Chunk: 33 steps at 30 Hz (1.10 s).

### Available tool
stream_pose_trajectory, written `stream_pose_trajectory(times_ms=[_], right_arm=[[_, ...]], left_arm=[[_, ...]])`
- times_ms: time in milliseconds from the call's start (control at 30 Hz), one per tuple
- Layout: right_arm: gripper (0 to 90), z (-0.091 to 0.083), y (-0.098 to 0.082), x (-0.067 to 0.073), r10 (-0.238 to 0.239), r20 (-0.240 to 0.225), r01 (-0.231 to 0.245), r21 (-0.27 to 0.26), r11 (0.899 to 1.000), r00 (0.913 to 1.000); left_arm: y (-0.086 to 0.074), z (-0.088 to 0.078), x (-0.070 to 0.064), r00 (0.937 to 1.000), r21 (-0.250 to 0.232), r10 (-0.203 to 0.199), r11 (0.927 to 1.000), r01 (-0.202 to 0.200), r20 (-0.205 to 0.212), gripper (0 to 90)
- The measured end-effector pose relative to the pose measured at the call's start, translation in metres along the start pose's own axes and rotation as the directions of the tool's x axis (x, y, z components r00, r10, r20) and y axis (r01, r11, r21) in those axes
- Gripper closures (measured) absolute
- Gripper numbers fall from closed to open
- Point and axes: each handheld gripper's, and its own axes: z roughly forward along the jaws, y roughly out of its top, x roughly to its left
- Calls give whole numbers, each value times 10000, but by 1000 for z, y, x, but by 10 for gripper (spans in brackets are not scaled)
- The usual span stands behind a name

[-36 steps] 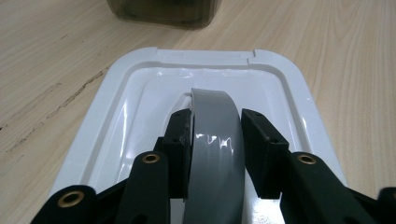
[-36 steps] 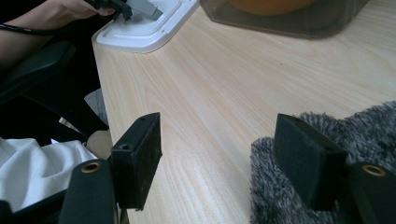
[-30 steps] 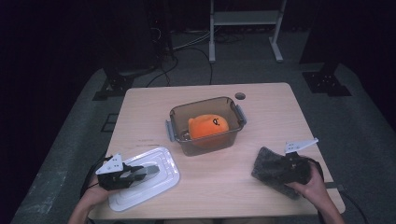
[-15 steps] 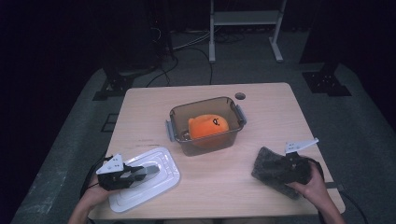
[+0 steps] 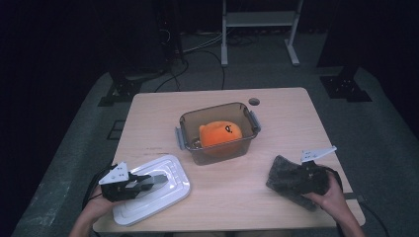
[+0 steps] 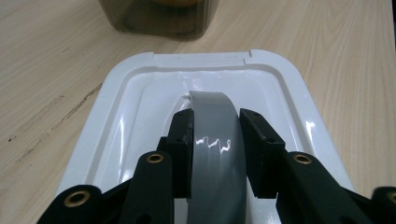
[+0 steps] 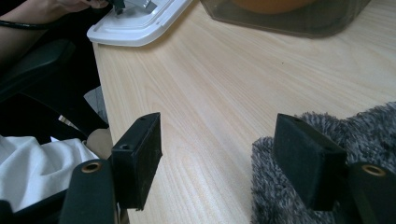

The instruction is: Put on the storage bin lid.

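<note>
wooden table (image 5: pixel 276 113), left gripper (image 6: pixel 215 144) level, clamping lid handle (image 6: pixel 212 140), right gripper (image 7: pixel 219 158) spread

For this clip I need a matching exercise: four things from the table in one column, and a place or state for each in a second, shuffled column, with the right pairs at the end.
Things:
1. orange plush toy
2. white lid
3. grey furry cloth
4. left gripper

Places or states:
A. lying flat on the table at the front left
B. jaws closed on the lid's grey handle
C. inside the clear container
D. on the table at the front right, by the right gripper

Pairs: 1-C, 2-A, 3-D, 4-B
</note>
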Motion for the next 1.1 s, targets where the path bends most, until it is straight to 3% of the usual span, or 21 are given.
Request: stream_pose_trajectory(times_ms=[533,1100], right_arm=[[317,0,1,0,-24,-14,24,17,10000,10000],[317,3,1,-2,10,-49,-9,105,9999,10000]], left_arm=[[12,-24,-5,9995,-4,183,9998,-184,-250,666],[26,-46,-3,9996,-436,106,9990,-116,-250,666]])
